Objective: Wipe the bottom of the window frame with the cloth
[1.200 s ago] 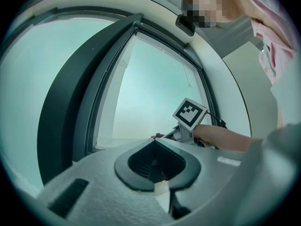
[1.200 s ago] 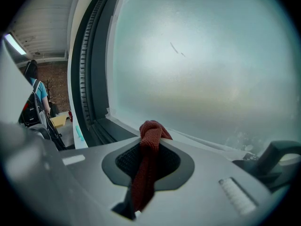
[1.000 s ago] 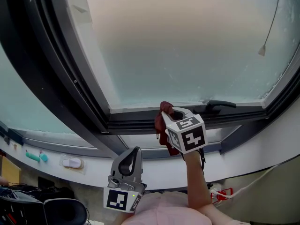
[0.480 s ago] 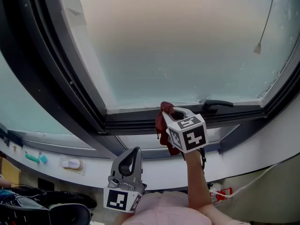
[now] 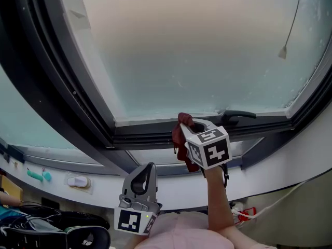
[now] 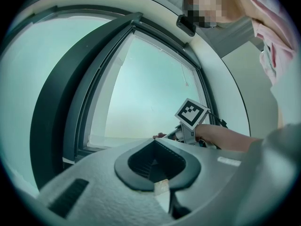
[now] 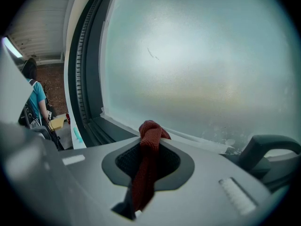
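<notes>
A dark red cloth (image 5: 179,134) hangs bunched from my right gripper (image 5: 188,123), which is shut on it. The cloth's top presses against the dark bottom rail of the window frame (image 5: 145,133), just under the frosted pane. In the right gripper view the cloth (image 7: 146,168) runs down through the jaw opening, with its knot-like tip poking past my right gripper (image 7: 151,147) towards the white strip at the glass edge. My left gripper (image 5: 148,168) hangs lower, below the sill, shut with nothing in it. In its own view my left gripper (image 6: 155,145) points up at the window.
A black window handle (image 5: 236,116) sits on the rail right of the cloth. A blind cord pull (image 5: 282,52) hangs at upper right. The white sill (image 5: 104,183) carries a teal item (image 5: 36,175) and a white one (image 5: 78,181). A person in teal (image 7: 36,98) stands at left.
Both grippers and the cloth hold the same place. The head view has shifted a little, so the window frame sits slightly further left.
</notes>
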`<state>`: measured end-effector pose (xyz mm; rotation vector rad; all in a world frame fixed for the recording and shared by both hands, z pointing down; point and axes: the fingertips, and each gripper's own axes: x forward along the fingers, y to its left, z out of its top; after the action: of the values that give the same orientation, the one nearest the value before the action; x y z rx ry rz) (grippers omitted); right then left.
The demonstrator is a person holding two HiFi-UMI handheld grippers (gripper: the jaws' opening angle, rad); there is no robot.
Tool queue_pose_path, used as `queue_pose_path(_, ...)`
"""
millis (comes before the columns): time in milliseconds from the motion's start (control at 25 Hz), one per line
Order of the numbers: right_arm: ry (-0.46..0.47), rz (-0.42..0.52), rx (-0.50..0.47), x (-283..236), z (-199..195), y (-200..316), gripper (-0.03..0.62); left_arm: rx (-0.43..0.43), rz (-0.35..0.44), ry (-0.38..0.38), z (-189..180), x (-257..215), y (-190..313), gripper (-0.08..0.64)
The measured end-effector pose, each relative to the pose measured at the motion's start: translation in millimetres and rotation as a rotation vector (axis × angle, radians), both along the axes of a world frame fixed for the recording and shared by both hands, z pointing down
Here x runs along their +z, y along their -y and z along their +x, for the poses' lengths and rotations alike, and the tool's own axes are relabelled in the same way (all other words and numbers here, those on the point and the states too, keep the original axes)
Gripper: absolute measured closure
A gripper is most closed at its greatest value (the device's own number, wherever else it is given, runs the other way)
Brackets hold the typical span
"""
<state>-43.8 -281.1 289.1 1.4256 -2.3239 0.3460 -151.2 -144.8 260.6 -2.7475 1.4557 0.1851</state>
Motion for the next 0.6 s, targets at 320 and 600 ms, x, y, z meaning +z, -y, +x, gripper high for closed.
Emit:
queue_pose_path(320,0.017,-0.006,0.018,0.0,11.6,-0.9,0.537,0.013,-0.004,0.000,6.8,0.3,0.6,0.560)
queue_pose_path(600,0.037,-0.011,0.027,0.6,20.1,-1.9,0.537,0.018,-0.001,-0.001,11.7,-0.1,0.6,0.560)
